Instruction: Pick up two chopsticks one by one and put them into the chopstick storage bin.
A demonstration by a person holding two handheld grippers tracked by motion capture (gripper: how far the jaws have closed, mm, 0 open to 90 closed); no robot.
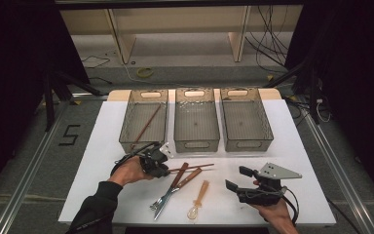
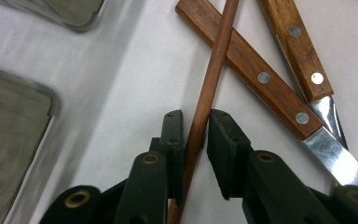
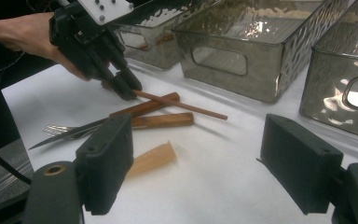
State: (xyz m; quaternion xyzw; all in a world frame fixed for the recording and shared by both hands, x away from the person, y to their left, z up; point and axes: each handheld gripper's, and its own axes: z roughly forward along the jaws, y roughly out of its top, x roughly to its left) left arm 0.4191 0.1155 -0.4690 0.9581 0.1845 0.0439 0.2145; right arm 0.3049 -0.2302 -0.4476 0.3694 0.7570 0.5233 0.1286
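One readable mark here: a big black numeral "5" (image 1: 69,135) on the grey floor (image 1: 24,161), left of the desk (image 1: 102,146), nothing else legible

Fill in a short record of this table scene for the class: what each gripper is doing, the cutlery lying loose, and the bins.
left gripper: jaws around one end of a loose chopstick, which crosses the knife handle
right gripper: open, nothing between its jaws
loose cutlery: knife, fork, amber spoon
bins: three, side by side
left bin: one chopstick inside
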